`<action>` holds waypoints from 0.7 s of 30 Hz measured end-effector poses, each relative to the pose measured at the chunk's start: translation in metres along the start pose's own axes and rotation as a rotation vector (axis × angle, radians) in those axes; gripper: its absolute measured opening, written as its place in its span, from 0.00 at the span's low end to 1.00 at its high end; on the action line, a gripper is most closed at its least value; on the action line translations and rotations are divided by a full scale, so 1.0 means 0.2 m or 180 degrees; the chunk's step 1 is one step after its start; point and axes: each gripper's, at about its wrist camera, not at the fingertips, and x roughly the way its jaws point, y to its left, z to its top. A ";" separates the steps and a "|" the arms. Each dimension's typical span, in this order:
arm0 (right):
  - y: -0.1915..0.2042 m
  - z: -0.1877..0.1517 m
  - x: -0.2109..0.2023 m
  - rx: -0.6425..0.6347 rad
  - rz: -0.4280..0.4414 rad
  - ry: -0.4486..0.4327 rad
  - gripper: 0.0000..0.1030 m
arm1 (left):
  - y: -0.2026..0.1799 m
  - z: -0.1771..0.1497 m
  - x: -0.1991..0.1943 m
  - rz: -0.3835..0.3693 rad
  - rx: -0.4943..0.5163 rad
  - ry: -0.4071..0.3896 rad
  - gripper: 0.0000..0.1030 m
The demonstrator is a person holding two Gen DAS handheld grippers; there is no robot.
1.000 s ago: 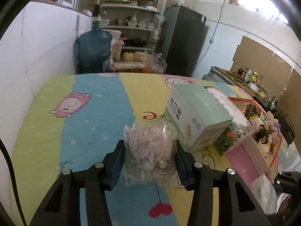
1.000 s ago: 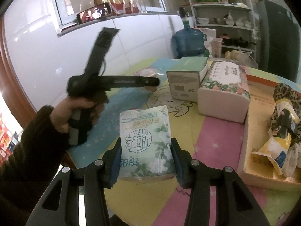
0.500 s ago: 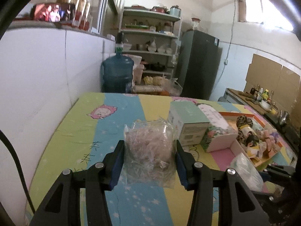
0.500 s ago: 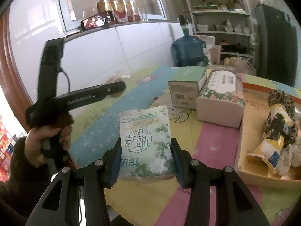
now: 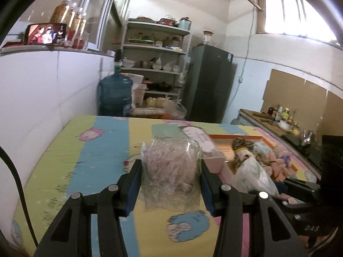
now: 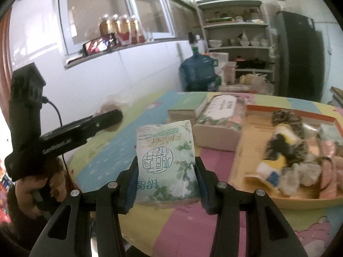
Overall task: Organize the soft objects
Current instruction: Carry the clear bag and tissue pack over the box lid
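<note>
Grippers first: your left gripper (image 5: 171, 174) is clamped on a crinkled clear plastic bag (image 5: 170, 171) of pale soft filling, held clear above the colourful cartoon-print counter (image 5: 90, 150), roughly over its middle. Your right gripper (image 6: 166, 178) is clamped on a green-and-white pack of tissues (image 6: 166, 162) printed with white flowers, lifted above the counter's near edge. From the right wrist view you can see your left hand (image 6: 40, 189) wrapped around the other gripper's handle off the counter's left edge. Toward the far side sit a green box (image 6: 188, 107) and a floral tissue pack (image 6: 220, 115), touching side by side. Along the right edge, an orange-rimmed tray (image 6: 287, 109) holds a blurred heap of plush toys (image 6: 285, 145).
</note>
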 end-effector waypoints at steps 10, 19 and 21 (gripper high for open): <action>-0.31 0.04 -0.23 0.0268 -0.0423 -0.0298 0.47 | -0.32 0.05 0.08 -0.0340 0.0085 -0.0078 0.49; -0.54 0.11 -0.42 0.0316 -0.0795 -0.0504 0.47 | -0.66 0.12 0.22 -0.0571 0.0259 -0.0101 0.49; -0.57 0.12 -0.45 0.0306 -0.0841 -0.0521 0.47 | -0.72 0.13 0.28 -0.0615 0.0273 -0.0043 0.49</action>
